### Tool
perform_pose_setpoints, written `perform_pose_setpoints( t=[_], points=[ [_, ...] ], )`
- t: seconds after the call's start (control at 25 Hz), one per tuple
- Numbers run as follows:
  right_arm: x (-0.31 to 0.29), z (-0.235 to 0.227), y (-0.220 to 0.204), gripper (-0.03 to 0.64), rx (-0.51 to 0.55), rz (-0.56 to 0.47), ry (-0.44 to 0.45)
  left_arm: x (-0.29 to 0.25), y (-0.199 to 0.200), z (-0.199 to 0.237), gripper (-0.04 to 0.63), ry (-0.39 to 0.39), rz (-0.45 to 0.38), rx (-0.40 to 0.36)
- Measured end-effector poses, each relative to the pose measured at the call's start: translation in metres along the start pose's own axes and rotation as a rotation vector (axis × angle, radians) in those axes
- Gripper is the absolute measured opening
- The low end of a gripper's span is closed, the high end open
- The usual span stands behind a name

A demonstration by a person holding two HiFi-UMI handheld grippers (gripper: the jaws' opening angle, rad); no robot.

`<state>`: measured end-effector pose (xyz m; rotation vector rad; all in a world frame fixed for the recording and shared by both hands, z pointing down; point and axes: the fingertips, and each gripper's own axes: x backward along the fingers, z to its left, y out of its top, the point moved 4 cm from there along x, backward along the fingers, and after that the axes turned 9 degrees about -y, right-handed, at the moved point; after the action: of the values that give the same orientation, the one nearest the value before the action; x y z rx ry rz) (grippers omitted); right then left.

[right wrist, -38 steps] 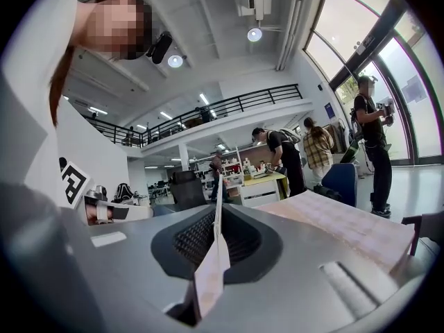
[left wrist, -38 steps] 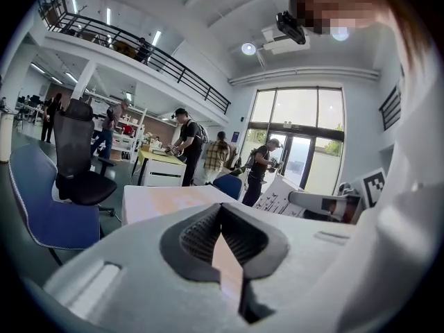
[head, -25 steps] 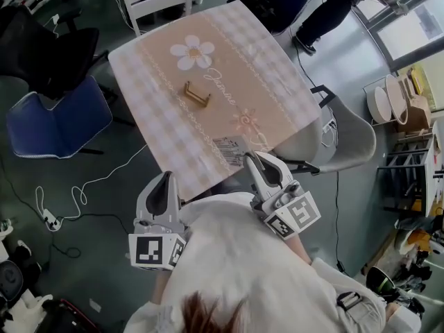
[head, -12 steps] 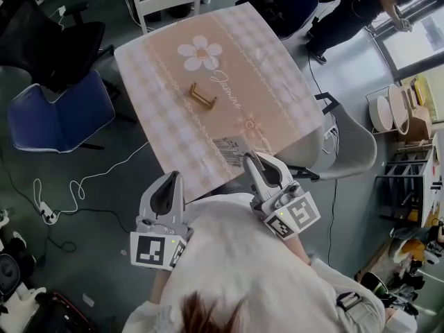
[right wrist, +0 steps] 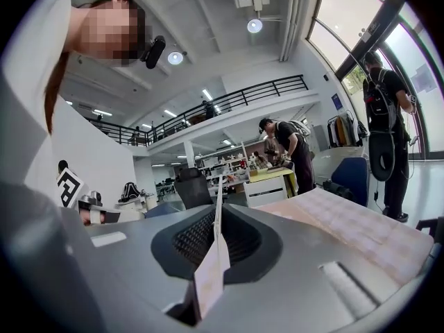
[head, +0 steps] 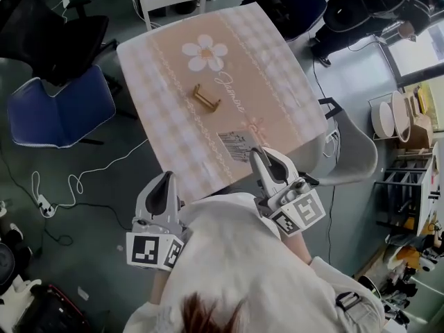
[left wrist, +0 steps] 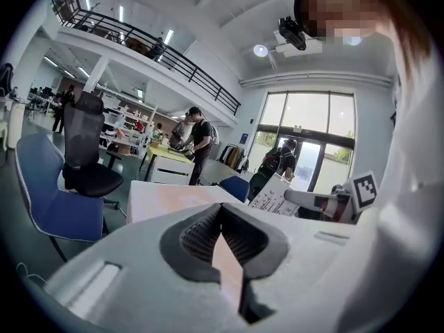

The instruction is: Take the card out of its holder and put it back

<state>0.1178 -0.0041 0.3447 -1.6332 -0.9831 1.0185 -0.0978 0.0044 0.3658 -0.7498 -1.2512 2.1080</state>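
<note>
The card [head: 234, 146] is being pinched by our right gripper [head: 260, 159] above the table's [head: 277, 82] near edge, well apart from the empty holder [head: 207, 99]. Our left gripper [head: 165, 189] is idling, jaws together on nothing. We are likely returning the card next, which is calling for edge-to-slot alignment.

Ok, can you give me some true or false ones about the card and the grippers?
1. The right gripper holds the card. True.
2. The card sits in the holder. False: the holder is empty.
3. The left gripper holds the holder. False: it holds nothing, and the holder stands on the tablecloth.
4. The tablecloth has a white flower on it. True.
</note>
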Motion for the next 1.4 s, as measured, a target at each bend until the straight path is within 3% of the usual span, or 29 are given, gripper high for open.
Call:
perform_pose_setpoints(
  t=[0.24, 0.48, 0.88, 1.4],
  points=[
    [-0.051, -0.037, 0.021, 0.014, 0.083, -0.039, -0.016, 0.006, 0.001, 0.014, 0.0, 0.088, -0.017, 0.035],
    [-0.1, -0.049, 0.031, 0.014, 0.1, -0.056, 0.011, 0.009, -0.001, 0.025, 0.0, 0.147, -0.011, 0.05],
    [-0.157, -0.057, 0.009, 0.014, 0.136, 0.03, 0.088, 0.004, 0.0, 0.028, 0.0, 0.202, -0.025, 0.098],
    [-0.203, -0.069, -0.024, 0.014, 0.166, 0.129, 0.15, -0.008, -0.006, 0.032, 0.0, 0.236, 0.02, 0.116]
  ],
)
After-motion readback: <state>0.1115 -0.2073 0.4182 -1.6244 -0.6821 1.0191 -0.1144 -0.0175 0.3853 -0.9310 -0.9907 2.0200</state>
